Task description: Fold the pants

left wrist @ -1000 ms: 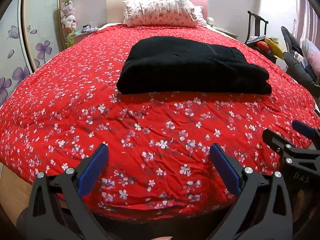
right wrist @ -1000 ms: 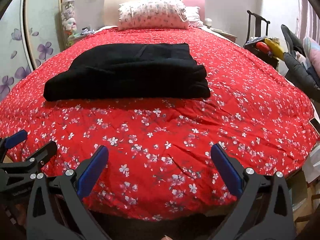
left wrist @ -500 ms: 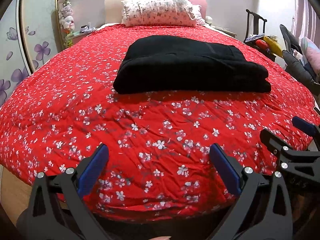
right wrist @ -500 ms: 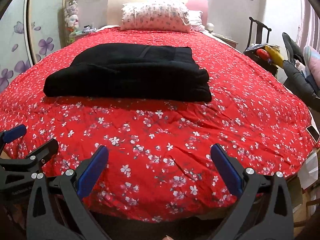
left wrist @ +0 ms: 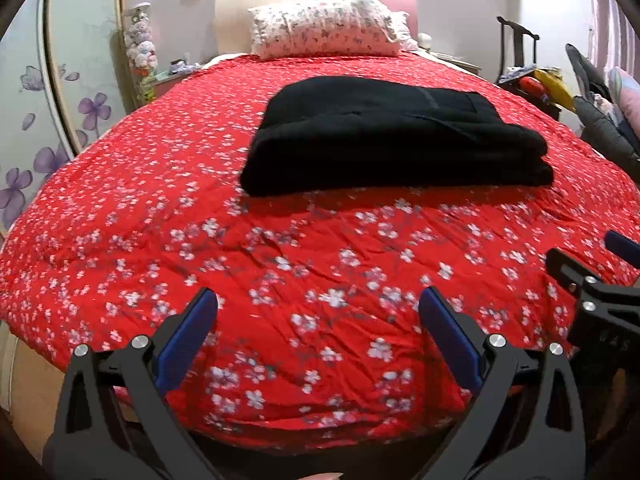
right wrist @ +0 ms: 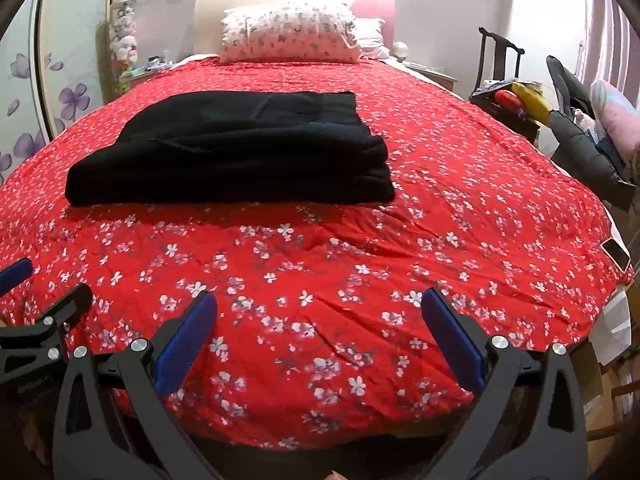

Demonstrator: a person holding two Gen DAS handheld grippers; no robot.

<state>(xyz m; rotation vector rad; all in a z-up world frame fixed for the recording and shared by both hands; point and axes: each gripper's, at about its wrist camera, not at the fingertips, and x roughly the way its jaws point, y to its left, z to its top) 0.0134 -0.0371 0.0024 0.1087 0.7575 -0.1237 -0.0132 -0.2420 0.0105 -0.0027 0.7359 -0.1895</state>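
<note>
Phone (right wrist: 616,255) at bedspread (right wrist: 360,264) edge, cropped.

A red floral bedspread (right wrist: 440,184) is spread over the bed; a floral pillow (right wrist: 290,34) is propped against the headboard (left wrist: 296,0), and a phone (right wrist: 615,253) is laid at the right edge

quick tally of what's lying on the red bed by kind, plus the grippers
Folded black pants: 1
Floral white pillow and plain white pillow behind it: 2
Phone-like flat device at the bed's right edge: 1
Blue-padded two-finger grippers, left gripper and right gripper, both open and empty: 2
Total: 6
</note>
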